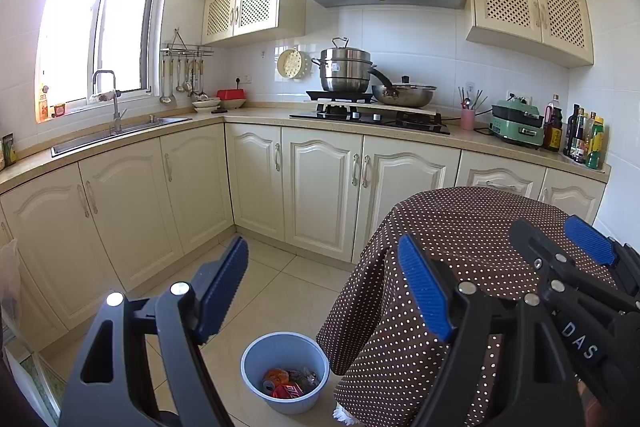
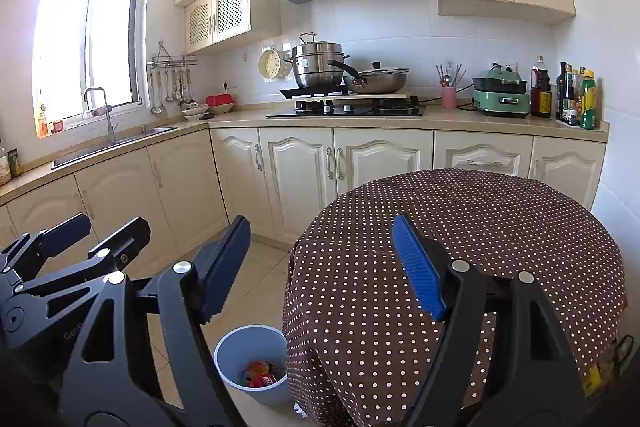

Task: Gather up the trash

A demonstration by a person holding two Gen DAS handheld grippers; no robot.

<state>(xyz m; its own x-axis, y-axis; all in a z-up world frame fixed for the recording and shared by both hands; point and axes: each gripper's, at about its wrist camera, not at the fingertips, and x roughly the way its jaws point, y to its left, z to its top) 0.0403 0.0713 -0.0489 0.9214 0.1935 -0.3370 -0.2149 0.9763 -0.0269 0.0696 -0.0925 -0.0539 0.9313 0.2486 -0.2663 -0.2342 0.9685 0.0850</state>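
Beside one table (image 1: 460,227), one trash bin (image 1: 256,359); both grippers (image 1: 324,275) (image 2: 320,259) gape, empty.

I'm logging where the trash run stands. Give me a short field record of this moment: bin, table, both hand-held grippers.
bin: blue bin on the floor beside the table, holding cans and wrappers
table: brown dotted cloth, nothing visible on top
left hand-held gripper: open, empty
right hand-held gripper: open, empty
trash outside bin: none visible
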